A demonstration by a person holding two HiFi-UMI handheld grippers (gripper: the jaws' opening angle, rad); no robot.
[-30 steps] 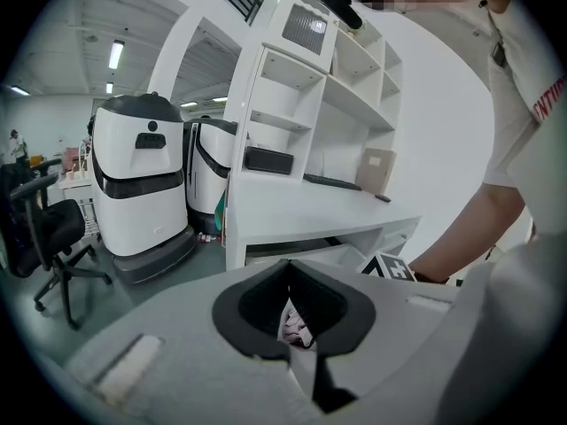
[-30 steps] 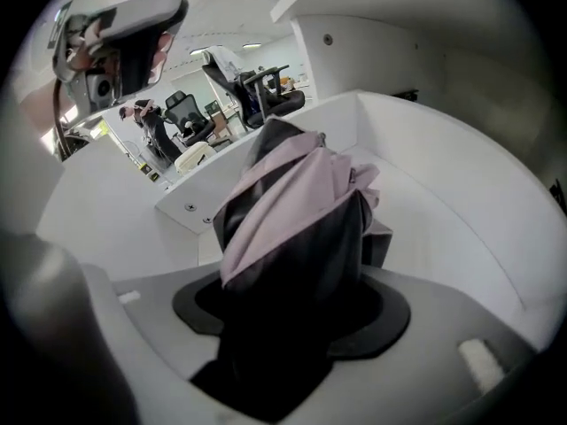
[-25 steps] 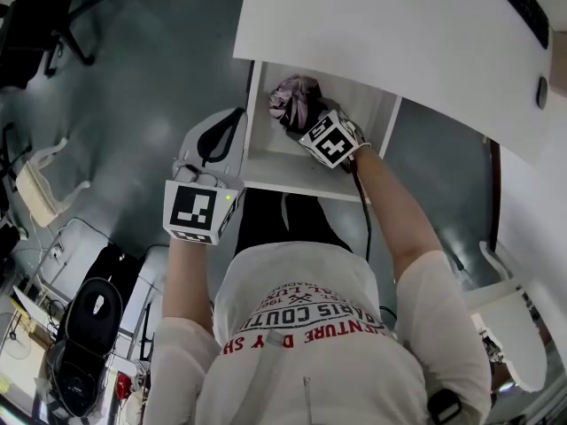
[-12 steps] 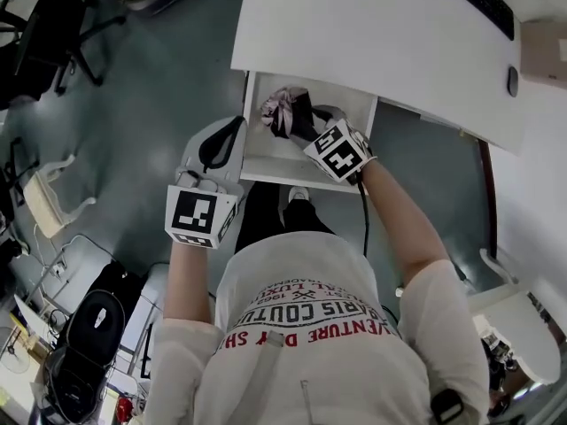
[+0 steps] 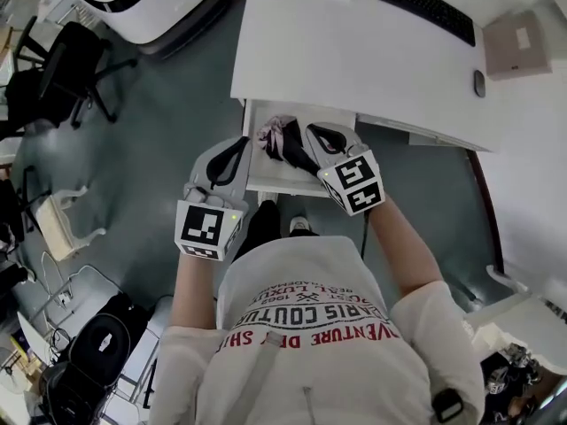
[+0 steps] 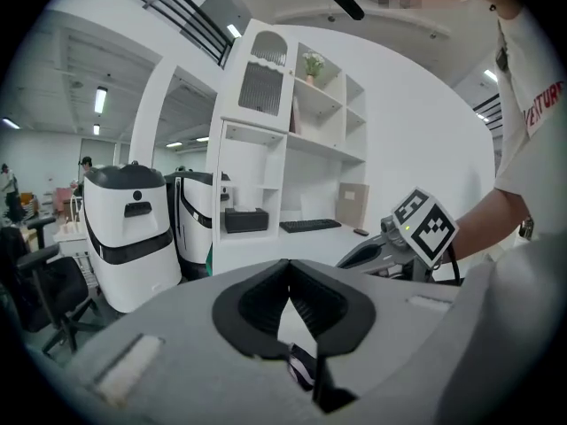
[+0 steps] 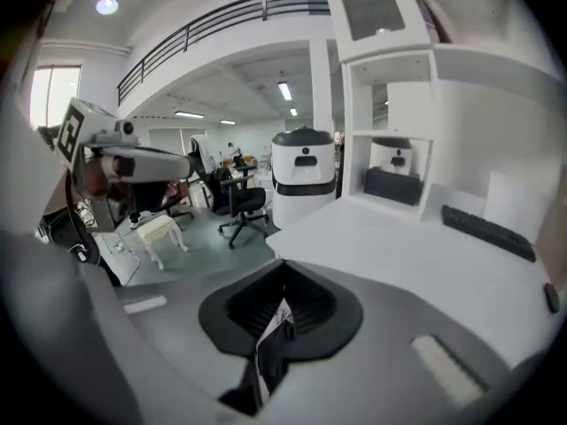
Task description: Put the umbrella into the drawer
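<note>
The folded pinkish-grey umbrella (image 5: 282, 138) with a dark handle lies in the open white drawer (image 5: 266, 177) under the desk. My right gripper (image 5: 312, 129) hovers above the drawer's right side, apart from the umbrella; its jaws are shut with nothing between them (image 7: 283, 271). My left gripper (image 5: 241, 142) hangs over the drawer's left edge, jaws shut and empty (image 6: 288, 268). The left gripper view shows the right gripper (image 6: 416, 233). The left gripper (image 7: 115, 159) shows in the right gripper view. Neither gripper view shows the umbrella.
The white desk (image 5: 354, 51) carries a keyboard (image 5: 425, 7), a mouse (image 5: 479, 82) and a brown box (image 5: 518, 42). A black office chair (image 5: 62, 69) and a white stool (image 5: 58, 224) stand on the floor at left. White shelving (image 6: 292, 149) rises behind the desk.
Both grippers have risen up out of the drawer. The right gripper, earlier down at the umbrella, has come away from it, and the umbrella stays lying in the drawer.
</note>
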